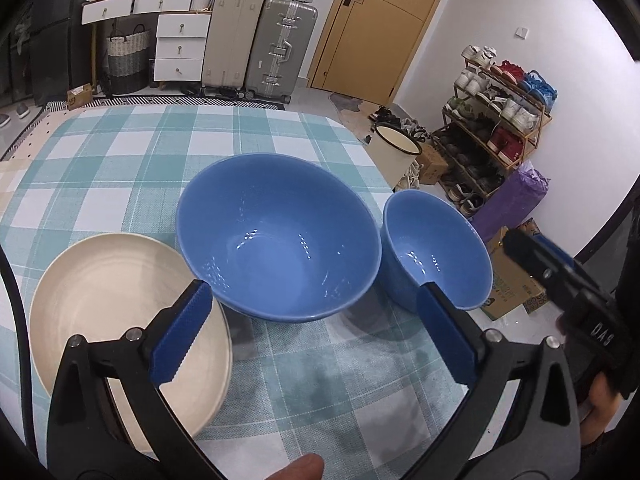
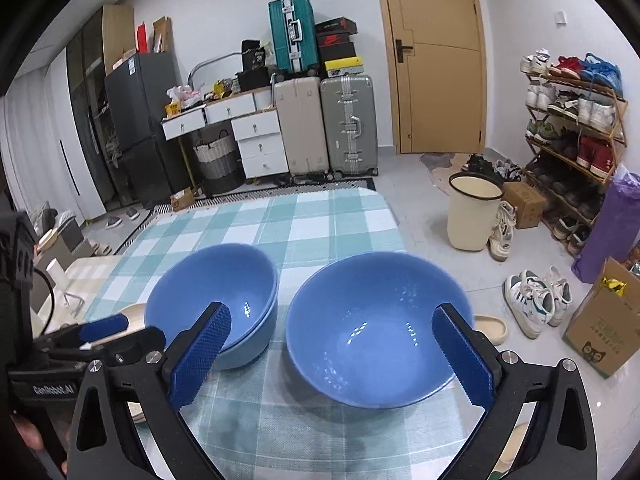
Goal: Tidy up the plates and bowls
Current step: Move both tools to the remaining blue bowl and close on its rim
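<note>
A large blue bowl (image 1: 276, 236) stands mid-table, with a smaller blue bowl (image 1: 436, 248) to its right by the table edge and a cream plate (image 1: 116, 304) to its left. My left gripper (image 1: 316, 340) is open and empty, just in front of the large bowl; its left finger is over the plate. In the right wrist view the small bowl (image 2: 376, 328) is nearest, the large bowl (image 2: 216, 296) is to its left and the plate (image 2: 134, 316) peeks out behind. My right gripper (image 2: 332, 356) is open and empty, straddling the small bowl's near side.
The table has a teal checked cloth (image 1: 168, 152). The small bowl sits close to the right table edge. On the floor to the right are a cream bin (image 2: 472, 212), cardboard boxes (image 2: 604, 328), shoes and a shoe rack (image 2: 572, 148). Suitcases and drawers stand behind.
</note>
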Available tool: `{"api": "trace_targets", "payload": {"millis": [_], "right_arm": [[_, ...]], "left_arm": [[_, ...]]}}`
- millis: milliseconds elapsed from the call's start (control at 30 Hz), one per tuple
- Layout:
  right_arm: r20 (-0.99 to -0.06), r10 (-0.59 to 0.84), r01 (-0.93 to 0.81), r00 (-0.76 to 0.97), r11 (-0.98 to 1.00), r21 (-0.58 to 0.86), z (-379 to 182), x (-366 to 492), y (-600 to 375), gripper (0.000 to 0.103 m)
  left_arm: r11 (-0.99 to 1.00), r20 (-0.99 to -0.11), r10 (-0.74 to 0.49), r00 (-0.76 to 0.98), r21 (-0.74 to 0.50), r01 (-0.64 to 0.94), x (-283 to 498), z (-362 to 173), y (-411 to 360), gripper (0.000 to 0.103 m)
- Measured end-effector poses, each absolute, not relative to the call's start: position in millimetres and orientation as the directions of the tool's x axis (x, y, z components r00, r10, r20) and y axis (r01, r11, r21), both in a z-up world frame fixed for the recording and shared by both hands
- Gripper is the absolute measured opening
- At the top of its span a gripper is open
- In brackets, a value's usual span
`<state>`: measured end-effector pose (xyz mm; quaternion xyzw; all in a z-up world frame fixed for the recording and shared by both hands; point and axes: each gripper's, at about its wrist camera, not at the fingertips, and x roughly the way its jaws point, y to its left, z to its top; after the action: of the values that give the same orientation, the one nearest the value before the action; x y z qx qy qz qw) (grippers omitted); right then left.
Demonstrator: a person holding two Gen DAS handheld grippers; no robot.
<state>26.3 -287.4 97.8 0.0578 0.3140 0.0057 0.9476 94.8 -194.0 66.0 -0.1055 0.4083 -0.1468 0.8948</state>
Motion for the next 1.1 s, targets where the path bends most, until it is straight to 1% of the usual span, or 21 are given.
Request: {"api": "trace_targets", "payload": {"millis": [133,233,400,567,767,1100], "right_arm": [[-0.598,0.035,0.047,0.801,0.991,0.122,101,23,-300,0.103],[-0.605,0.034,0.063,0.796,0.988,0.14,99,23,-309,0.103],[-0.613,0.011,0.094,0.79,0.986,0.138,98,22,-323,0.103],[-0.617,0.002,0.132,0.787,0.976,0.171,95,21,-342,0.103],[-0.625,-0.014,0.166,0.78,0.969,0.185,90,20,-362,0.103],[-0.64,-0.037,0.223,0.768,0.951,0.213,78,19,-396,0.103]], "left_arm": [[0.929,-0.703,-0.366,0.609,-0.319,0.19,92,65,-205,0.102],[0.933,-0.7,-0.358,0.618,-0.303,0.197,89,66,-213,0.102],[0.927,-0.699,-0.369,0.613,-0.321,0.191,87,66,-220,0.102],[0.927,-0.704,-0.372,0.604,-0.314,0.204,85,64,-234,0.102],[0.911,-0.702,-0.412,0.581,-0.327,0.251,84,64,-252,0.102],[0.884,-0.704,-0.468,0.533,-0.374,0.282,91,53,-276,0.102]]}}
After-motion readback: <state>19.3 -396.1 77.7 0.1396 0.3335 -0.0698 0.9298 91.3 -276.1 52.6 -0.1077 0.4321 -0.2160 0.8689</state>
